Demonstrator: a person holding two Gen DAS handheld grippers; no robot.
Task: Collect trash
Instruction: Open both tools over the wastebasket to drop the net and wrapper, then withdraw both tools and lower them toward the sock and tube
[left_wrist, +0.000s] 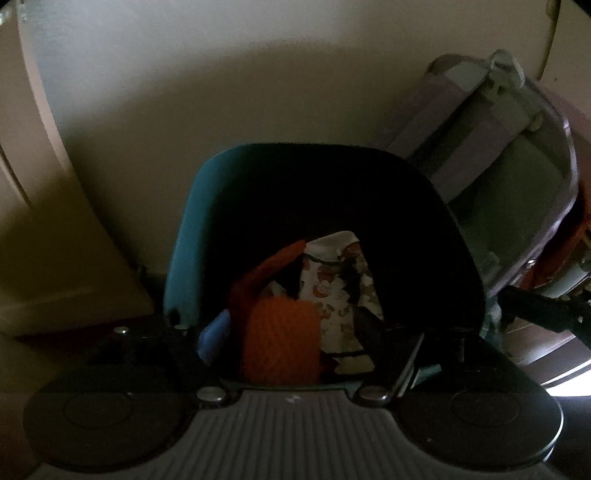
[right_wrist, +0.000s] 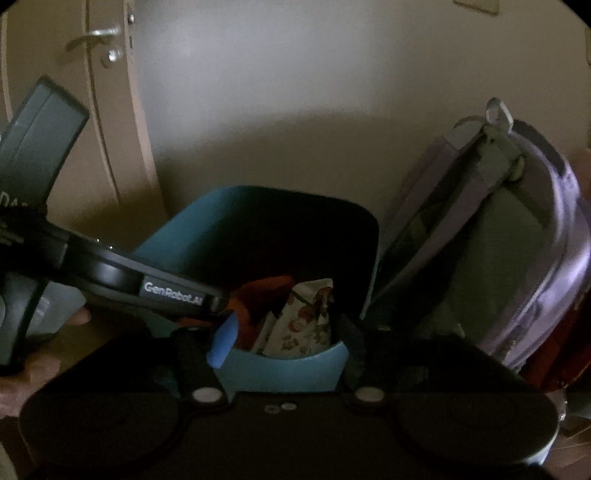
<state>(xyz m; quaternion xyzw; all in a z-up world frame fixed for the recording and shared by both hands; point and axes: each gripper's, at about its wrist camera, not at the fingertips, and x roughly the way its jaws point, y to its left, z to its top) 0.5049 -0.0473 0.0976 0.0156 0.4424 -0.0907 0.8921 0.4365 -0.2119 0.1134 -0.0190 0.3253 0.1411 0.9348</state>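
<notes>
Since lying down inside the teal bin (left_wrist: 192, 229), calls for no more carrying: orange mesh bag (left_wrist: 280, 332) at lower centre of the left wrist view, touching a floral-printed wrapper (left_wrist: 332, 291) on its right, a red-orange strip (left_wrist: 266, 269) arching above both. Shows again at lower centre of the right wrist view, just behind the bin's near rim.

Lies straight ahead of and below the left gripper (left_wrist: 291, 334), with the wrapper's long axis running up the frame, away from the tool. Left gripper: spread wide, blue pad (left_wrist: 214, 336) on one side, dark finger on the other, mesh visible in the gap but pressed by neither, so apparently gripping nothing. Right gripper (right_wrist: 272, 339): also spread, fingers flanking the near rim, nothing between them but the view into the bin.

Clearly nearer on the left side: reaches in from the left edge of the right wrist view, tip over the bin's mouth, left hand (right_wrist: 33, 373) low at that edge. Sits further back on the right side, short of the rim.

Probably release done; likely next, drawing back and up, clear of the rim. To the right of the bin, touching or nearly so, a lilac bag (right_wrist: 517, 258); behind, a plain wall (right_wrist: 295, 92); upper left, a door handle (right_wrist: 96, 35).
</notes>
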